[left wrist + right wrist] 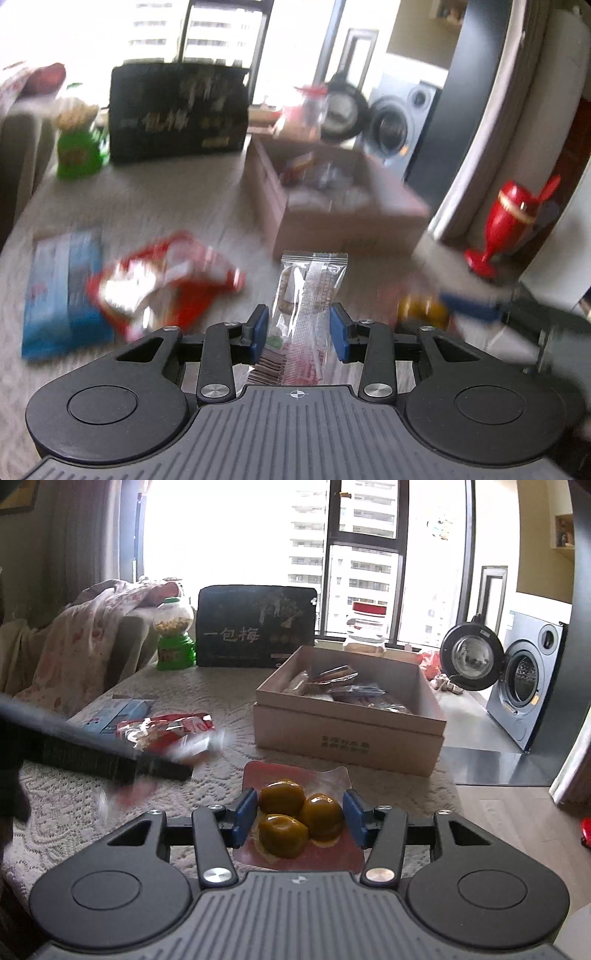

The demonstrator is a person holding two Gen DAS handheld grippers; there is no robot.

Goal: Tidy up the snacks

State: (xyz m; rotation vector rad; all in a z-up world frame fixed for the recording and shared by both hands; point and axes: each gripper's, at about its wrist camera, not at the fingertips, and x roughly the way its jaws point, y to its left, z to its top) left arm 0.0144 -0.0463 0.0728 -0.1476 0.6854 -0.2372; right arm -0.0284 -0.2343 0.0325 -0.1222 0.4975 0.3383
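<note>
My left gripper [299, 328] is shut on a long clear-wrapped snack packet [310, 288], which sticks out forward between the blue pads and stays sharp against the blurred table. My right gripper [300, 818] is shut on a flat pack of three yellow-green fruits [284, 830] on red backing, with a pad on each side. Ahead stands an open cardboard box [347, 734] with several wrapped snacks inside. A red snack bag [166, 727] and a blue packet [122, 709] lie on the lace tablecloth [110, 812] to the left. The left tool crosses the right wrist view as a dark blur.
At the back of the table stand a black gift box [255, 631], a green candy dispenser [174, 638] and a red-lidded jar [365, 627]. A blanket-draped chair [74, 646] is at the left. A washing machine [524, 679] with its door open stands beyond the table's right edge.
</note>
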